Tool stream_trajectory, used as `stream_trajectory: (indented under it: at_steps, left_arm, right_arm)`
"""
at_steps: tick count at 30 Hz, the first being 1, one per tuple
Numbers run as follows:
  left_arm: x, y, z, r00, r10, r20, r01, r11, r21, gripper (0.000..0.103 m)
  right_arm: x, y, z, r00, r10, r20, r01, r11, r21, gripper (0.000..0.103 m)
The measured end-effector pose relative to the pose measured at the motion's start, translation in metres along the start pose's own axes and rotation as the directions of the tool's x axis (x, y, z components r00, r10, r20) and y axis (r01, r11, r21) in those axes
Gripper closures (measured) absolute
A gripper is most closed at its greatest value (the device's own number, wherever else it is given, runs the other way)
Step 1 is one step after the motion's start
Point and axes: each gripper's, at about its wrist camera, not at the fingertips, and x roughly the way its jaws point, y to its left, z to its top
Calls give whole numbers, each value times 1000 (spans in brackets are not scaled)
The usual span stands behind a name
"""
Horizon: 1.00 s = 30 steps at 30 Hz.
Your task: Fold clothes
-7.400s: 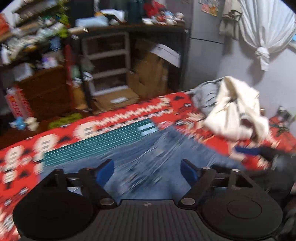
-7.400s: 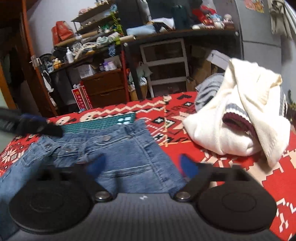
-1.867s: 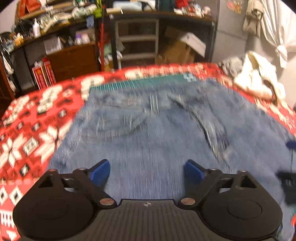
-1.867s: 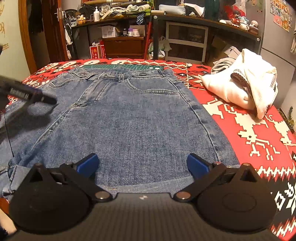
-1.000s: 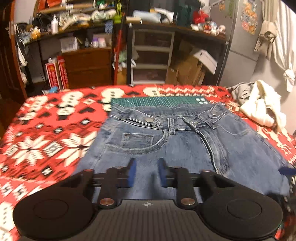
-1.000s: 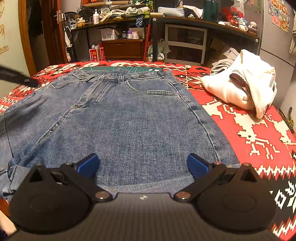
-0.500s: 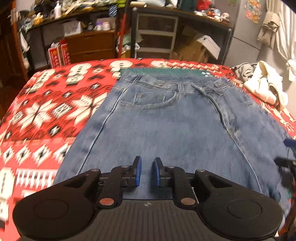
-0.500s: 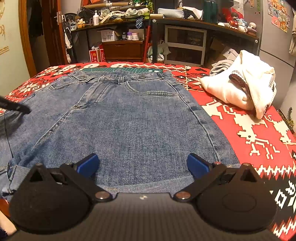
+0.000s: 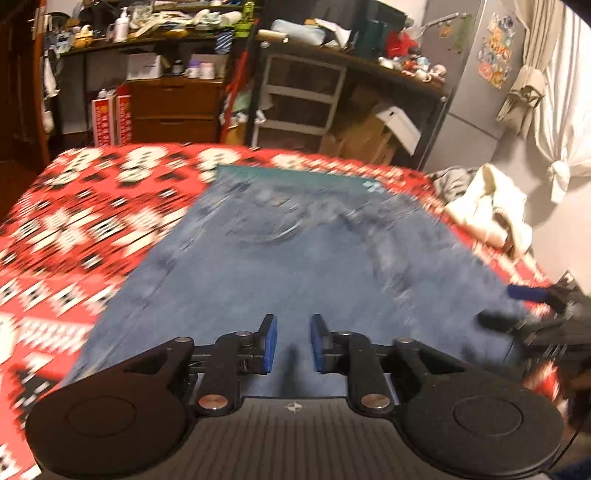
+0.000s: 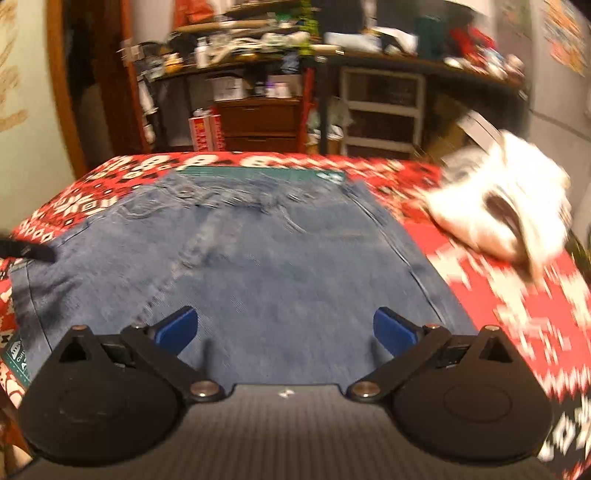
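- Two grippers hovered over a pair of blue jeans [image 10: 280,266] that lay spread flat on a red patterned blanket [image 9: 85,221], waistband at the far end and leg ends nearest the cameras.
- On the left gripper [image 9: 290,345] the blue pads [image 9: 269,345] stood close together with a narrow gap between them; nothing showed in that gap, and the denim lay beneath them.
- On the right gripper [image 10: 285,329] the jaws stood wide apart, each blue pad [image 10: 177,328] angled outward, with bare denim between them and nothing held.
- From the left wrist view, the right gripper appeared at the right edge as a dark, blurred shape with a blue tip, near the jeans' right side.
- From the right wrist view, a dark tip of the left gripper showed at the left edge, over the jeans' left side seam; whether it touched the cloth could not be told.
- A green cutting mat [image 10: 258,171] peeked out from under the waistband at the far end, and a corner of it showed at the near left.
- A heap of cream-white clothes [image 10: 502,206] sat on the blanket to the right of the jeans, apart from them.
- Beyond the bed stood cluttered shelves [image 9: 192,29] and a wooden drawer chest [image 10: 258,123].
- Both views were smeared by motion blur, so finer denim detail was hard to read.
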Motion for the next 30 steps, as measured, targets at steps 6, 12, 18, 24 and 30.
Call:
stream_trajectory:
  at_steps: [6, 12, 18, 24, 30]
  left_arm:
    - [57, -40, 6, 1000, -6, 0, 6, 999, 48, 67]
    - [54, -47, -22, 1000, 4, -23, 0, 988, 153, 55]
    - [28, -52, -50, 999, 18, -37, -9, 975, 221, 42]
    - [17, -50, -55, 997, 11, -76, 3, 983, 185, 39]
    - [17, -55, -53, 991, 17, -129, 8, 982, 191, 32]
  right_arm:
    - [44, 16, 17, 997, -29, -67, 27, 999, -40, 14]
    - [41, 17, -5, 995, -41, -91, 38, 999, -34, 9]
    - [10, 17, -31, 993, -53, -103, 55, 998, 10, 6]
    - [-7, 19, -44, 990, -54, -129, 57, 998, 20, 1]
    - [-6, 20, -39, 986, -57, -160, 61, 998, 22, 1]
